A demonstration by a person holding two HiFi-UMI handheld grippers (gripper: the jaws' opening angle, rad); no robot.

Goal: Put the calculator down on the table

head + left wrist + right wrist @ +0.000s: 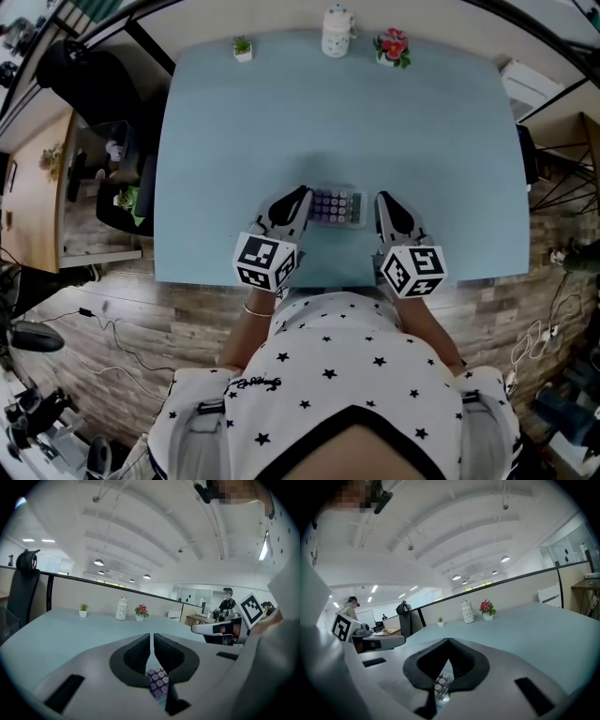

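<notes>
Starred shirt (347, 375) nearest; beyond it left gripper (302, 195) and right gripper (382, 200), jaws pressed together, flank the calculator (336, 206) lying by the table's (281, 122) near edge: put-down looks done, next call is backing off without nudging it, while plant (243, 48), jar (337, 33) and flowers (393, 47) sit clear along the far edge.

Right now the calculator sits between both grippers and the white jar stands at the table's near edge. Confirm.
Wrong edge: the head view shows the white jar at the far edge of the table. The calculator does sit between the left gripper and right gripper.
</notes>
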